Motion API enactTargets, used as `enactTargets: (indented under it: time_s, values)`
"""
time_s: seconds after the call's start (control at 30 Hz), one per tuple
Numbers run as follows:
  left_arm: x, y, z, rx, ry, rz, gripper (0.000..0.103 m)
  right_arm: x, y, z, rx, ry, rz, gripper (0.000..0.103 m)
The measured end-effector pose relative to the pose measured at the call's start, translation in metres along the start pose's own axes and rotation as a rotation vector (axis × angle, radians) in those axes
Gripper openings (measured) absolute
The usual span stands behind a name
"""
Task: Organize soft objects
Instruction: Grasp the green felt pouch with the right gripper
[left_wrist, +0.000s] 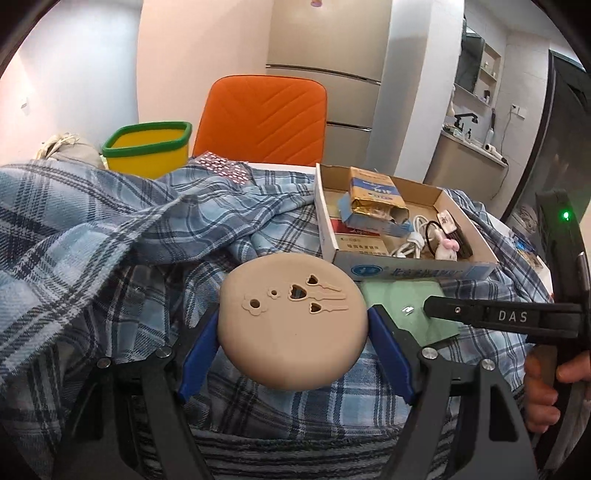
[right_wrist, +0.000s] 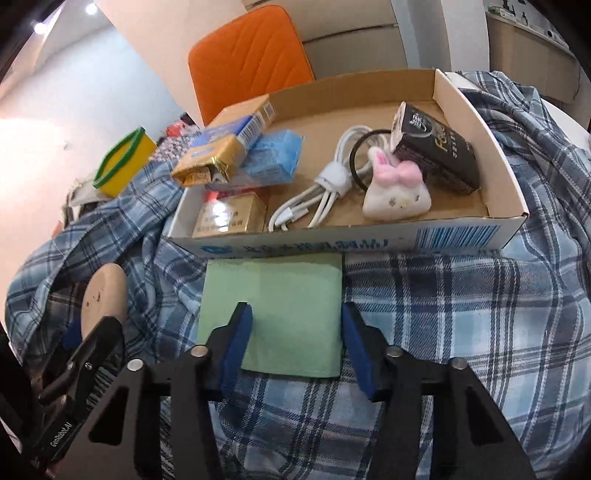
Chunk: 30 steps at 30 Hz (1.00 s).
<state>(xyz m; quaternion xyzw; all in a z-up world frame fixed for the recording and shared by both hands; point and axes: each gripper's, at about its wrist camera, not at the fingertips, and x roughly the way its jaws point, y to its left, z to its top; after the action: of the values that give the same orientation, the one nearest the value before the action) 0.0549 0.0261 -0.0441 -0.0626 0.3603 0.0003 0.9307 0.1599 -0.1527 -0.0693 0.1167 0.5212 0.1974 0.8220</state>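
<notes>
In our left wrist view the left tongs (left_wrist: 293, 332) clamp a beige round pad (left_wrist: 291, 321) between blue fingers (left_wrist: 391, 354), held above the plaid shirt (left_wrist: 92, 229); its cut-out hearts show only here. The right wrist view sees that pad edge-on, and alone shows the bunny plush (right_wrist: 395, 192) and white cable (right_wrist: 325, 188) plainly inside the cardboard box (right_wrist: 461, 232). Our right tongs (right_wrist: 295, 343) stand wide over a green cloth (right_wrist: 280, 291) lying against the box. We read "DAS" on one handle, "GenRobot.AI" on the other.
</notes>
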Motion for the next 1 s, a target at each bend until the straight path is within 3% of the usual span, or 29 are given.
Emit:
enactTargets:
  time_s: [0.03,0.13,0.33,0.5,0.57,0.67,0.7,0.77,0.8,0.83,1.0]
  values:
    - [-0.001,-0.002,0.0,0.009,-0.002,-0.004,0.077,-0.002,-0.001,-0.001,0.008,0.002,0.022,0.031]
    - [0.001,-0.007,-0.001,0.036,0.01,-0.029,0.077,-0.011,0.002,-0.009,-0.018,0.015,0.08,0.021]
    - [0.002,-0.008,-0.002,0.046,0.025,-0.035,0.077,-0.04,0.017,-0.045,-0.108,0.053,0.068,0.013]
    - [0.0,-0.009,-0.002,0.05,0.017,-0.039,0.077,-0.053,0.022,-0.078,-0.132,0.088,0.061,0.013]
    - [-0.002,-0.008,-0.002,0.05,0.012,-0.04,0.077,-0.059,0.028,-0.086,-0.183,0.07,0.024,0.013]
    - [-0.005,-0.008,-0.002,0.049,-0.004,-0.055,0.077,-0.063,0.036,-0.084,-0.328,-0.007,-0.122,0.014]
    - [-0.007,-0.008,-0.002,0.052,-0.011,-0.063,0.077,-0.062,0.037,-0.078,-0.371,-0.029,-0.147,0.018]
    - [-0.01,-0.011,-0.002,0.064,-0.024,-0.068,0.077,-0.059,0.033,-0.065,-0.445,-0.034,-0.127,0.039]
    - [-0.011,-0.012,-0.002,0.071,-0.03,-0.068,0.077,-0.055,0.034,-0.058,-0.505,-0.019,-0.11,0.062]
    - [-0.012,-0.014,-0.002,0.078,-0.035,-0.069,0.077,-0.053,0.036,-0.052,-0.577,-0.016,-0.075,0.067]
    - [-0.016,-0.024,-0.003,0.124,-0.05,-0.082,0.077,-0.044,0.045,-0.033,-0.89,0.044,-0.059,0.067]
